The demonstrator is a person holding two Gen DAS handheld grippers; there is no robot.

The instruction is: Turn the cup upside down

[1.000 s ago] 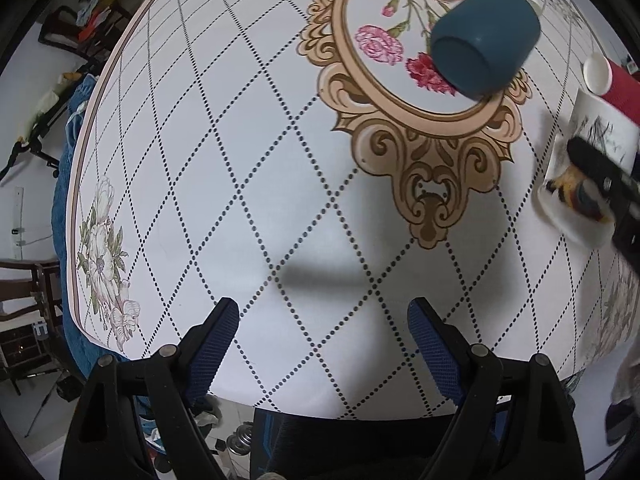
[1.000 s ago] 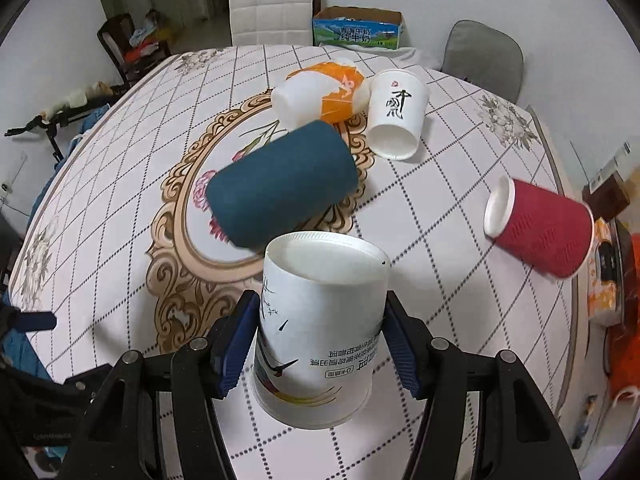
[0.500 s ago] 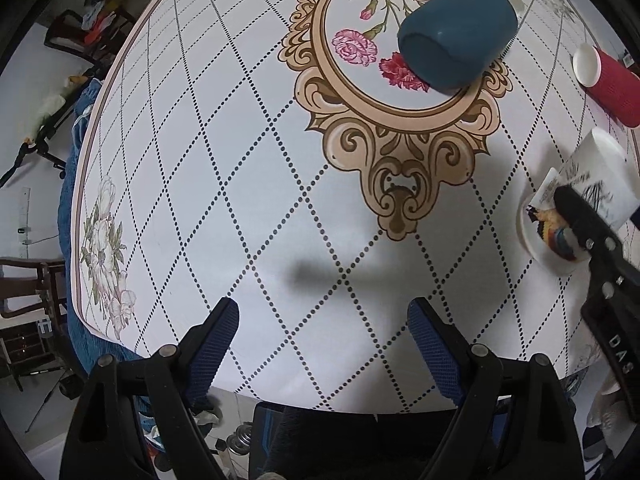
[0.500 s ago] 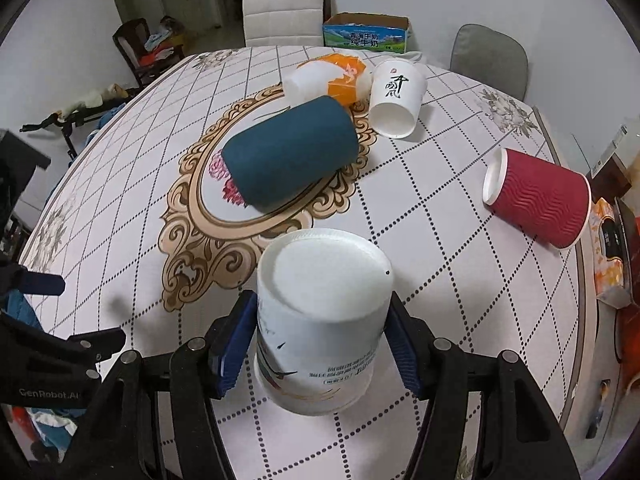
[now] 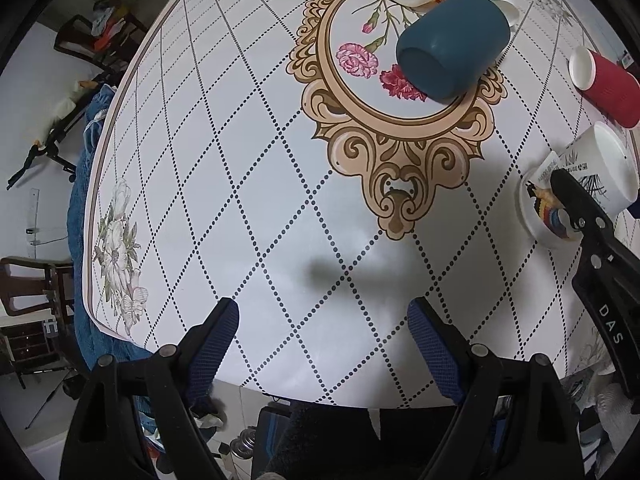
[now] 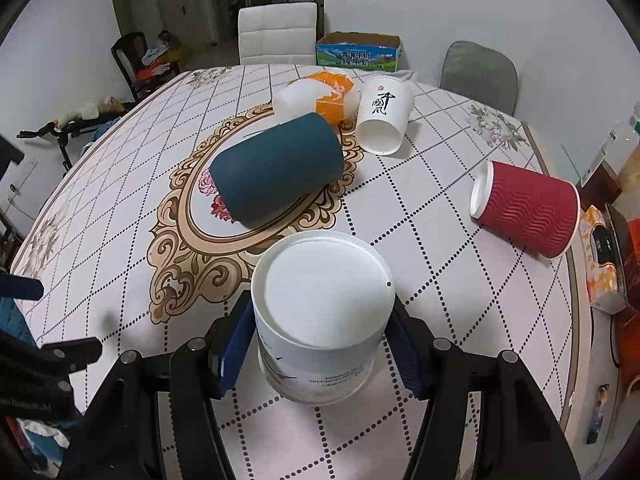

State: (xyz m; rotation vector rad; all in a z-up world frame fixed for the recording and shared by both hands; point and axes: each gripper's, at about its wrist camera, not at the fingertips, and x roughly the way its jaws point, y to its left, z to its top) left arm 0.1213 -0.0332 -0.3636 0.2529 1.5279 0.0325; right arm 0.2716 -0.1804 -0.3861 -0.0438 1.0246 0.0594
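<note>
My right gripper (image 6: 322,346) is shut on a white printed paper cup (image 6: 320,304). The cup is upside down, its flat base facing up, its rim low near the tablecloth. It also shows at the right edge of the left wrist view (image 5: 588,184), with the right gripper's finger across it. My left gripper (image 5: 322,340) is open and empty above the table's near edge, well left of the cup.
A dark teal cup (image 6: 276,172) lies on its side in the table's middle. A red ribbed cup (image 6: 528,208) lies on its side at the right. A white cup with black writing (image 6: 382,114) and an orange-and-white cup (image 6: 316,96) lie at the back. Chairs surround the table.
My right gripper has turned the white cup further over and lowered it, so its base now faces up. The left gripper has stayed open and shifted slightly.
</note>
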